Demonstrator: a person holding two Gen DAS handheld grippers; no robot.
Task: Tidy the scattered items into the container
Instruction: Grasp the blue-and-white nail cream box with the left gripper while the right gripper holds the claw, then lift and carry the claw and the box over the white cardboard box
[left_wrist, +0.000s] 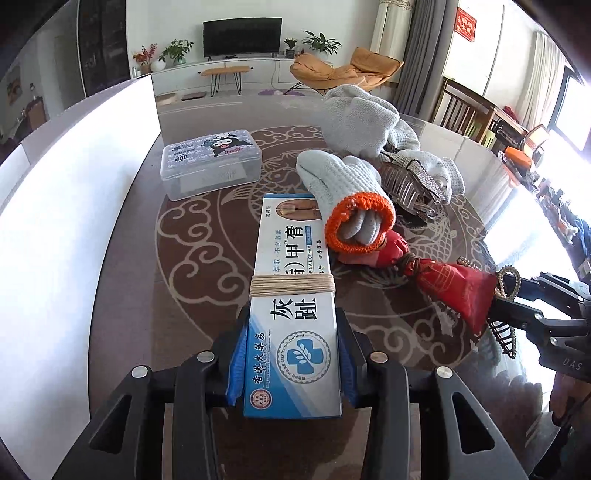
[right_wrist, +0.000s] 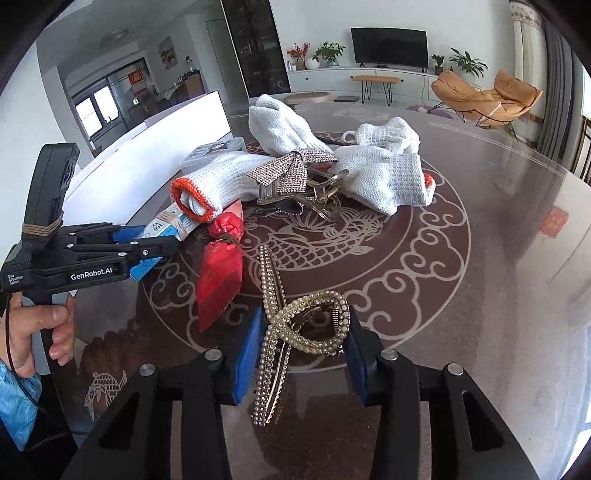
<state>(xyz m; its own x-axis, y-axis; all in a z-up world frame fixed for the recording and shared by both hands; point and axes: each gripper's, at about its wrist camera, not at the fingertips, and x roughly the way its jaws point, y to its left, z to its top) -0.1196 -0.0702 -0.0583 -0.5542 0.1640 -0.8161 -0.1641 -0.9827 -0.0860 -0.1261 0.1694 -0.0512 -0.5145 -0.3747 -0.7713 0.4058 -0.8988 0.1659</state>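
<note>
1. The left hand-held gripper (left_wrist: 291, 363) is clamped on a blue-and-white nail cream box (left_wrist: 291, 314), which has tan string wound around its middle. The box lies lengthwise between the blue pads, its far end close to the orange cuff of a white knit glove (left_wrist: 343, 192); I cannot tell whether they touch.
2. The right hand-held gripper (right_wrist: 301, 354) has its pads against either side of a pearl-studded hair claw (right_wrist: 291, 332), so it looks clamped on it. The clip's long toothed body hangs down between the fingers; whether it is clear of the desk (right_wrist: 498, 258) cannot be told.
3. The container, a clear plastic storage box (left_wrist: 211, 162) with a cartoon lid, sits at the far left of the desk, well apart from both grippers. Its lid appears to be on.
4. Left on the desk: a second white knit glove (right_wrist: 384, 177), a rhinestone bow hair claw (right_wrist: 291, 177) and a red wrapped packet (right_wrist: 218, 266) tied at the waist, all heaped near the middle.
5. Judged step: both tools have picked an item, and carrying to the container comes next.
6. That move calls for lifting clear of the heap. If the lid is indeed shut, it must be opened first, and with both grippers full, one load would have to be set down.
</note>
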